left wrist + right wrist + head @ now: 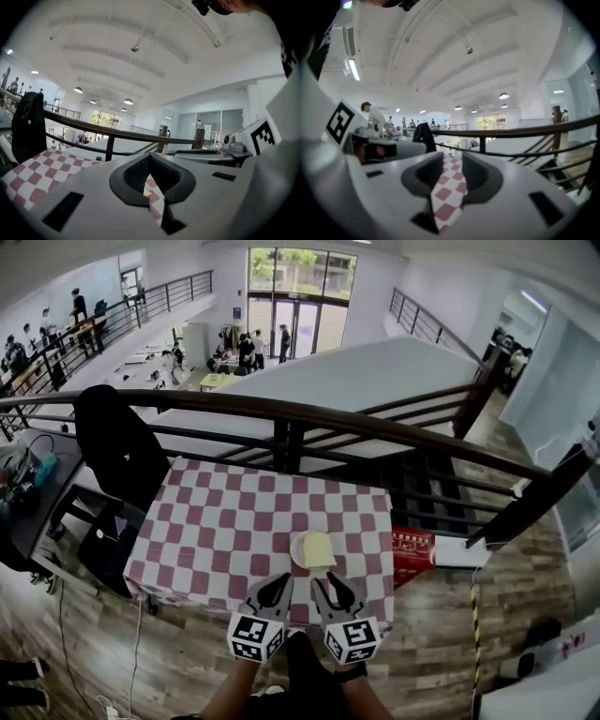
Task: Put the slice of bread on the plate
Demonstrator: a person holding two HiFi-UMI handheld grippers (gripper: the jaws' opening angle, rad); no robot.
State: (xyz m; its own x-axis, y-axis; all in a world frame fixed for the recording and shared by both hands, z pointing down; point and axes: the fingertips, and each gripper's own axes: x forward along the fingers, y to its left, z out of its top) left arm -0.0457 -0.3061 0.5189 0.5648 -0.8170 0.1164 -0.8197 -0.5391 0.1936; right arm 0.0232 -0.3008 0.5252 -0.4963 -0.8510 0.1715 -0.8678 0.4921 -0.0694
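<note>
The left tool has its jaws together at the tips, and nothing is between them. The right tool has its jaws apart by a narrow gap. Only the checked cloth shows through that gap, so it holds nothing.

In the head view both tools are side by side, the left tool just beside the right tool. They are close to the person's body and point away from it, almost level. The two forearms come in from the lower edge, and the marker cubes face the camera.

Just ahead of the right tool's tips, the slice of bread lies on the plate, apart from both tools. The plate stands on the near part of the checked surface. Beyond the surface runs a dark railing.
</note>
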